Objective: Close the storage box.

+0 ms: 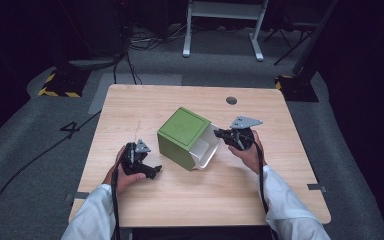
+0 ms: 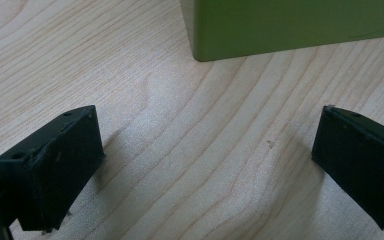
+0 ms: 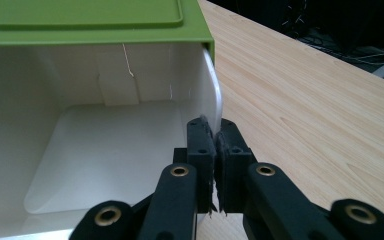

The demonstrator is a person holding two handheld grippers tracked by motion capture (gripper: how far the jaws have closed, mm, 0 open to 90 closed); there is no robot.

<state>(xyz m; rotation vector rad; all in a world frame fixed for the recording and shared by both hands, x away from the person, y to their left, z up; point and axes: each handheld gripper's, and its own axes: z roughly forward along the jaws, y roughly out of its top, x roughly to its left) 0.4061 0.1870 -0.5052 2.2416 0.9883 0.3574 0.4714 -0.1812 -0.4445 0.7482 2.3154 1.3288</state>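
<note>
The wooden surface [image 1: 130, 105] carries one thing near its middle: a green box [image 1: 182, 131] with a white drawer [image 1: 205, 150] inside it. The box is set at an angle, and the drawer is drawn partway out of its open side, toward the right tool [image 1: 223, 133]. In the right gripper view the pale inside of the drawer [image 3: 105, 145] is seen under the green shell [image 3: 80, 25], and nothing can be made out lying in it.

The right tool [image 3: 215, 131] is clamped on the thin white side wall of the drawer at its rim, with the pads [image 3: 201, 142] pressed together on the plastic. The left tool [image 1: 150, 171] is held low over the surface, near the box's left corner but apart from it; in the left gripper view its jaws are spread wide, nothing is gripped, and the green corner [image 2: 290, 25] lies beyond them.

The work is judged to be about midway: the grasp on the drawer has been made and the drawer is partly out, yet much of it is covered by the shell. Whether it is to be drawn fully out or pushed in cannot be told. The box has not been steadied by the left tool, so it may slide when the drawer is moved.
</note>
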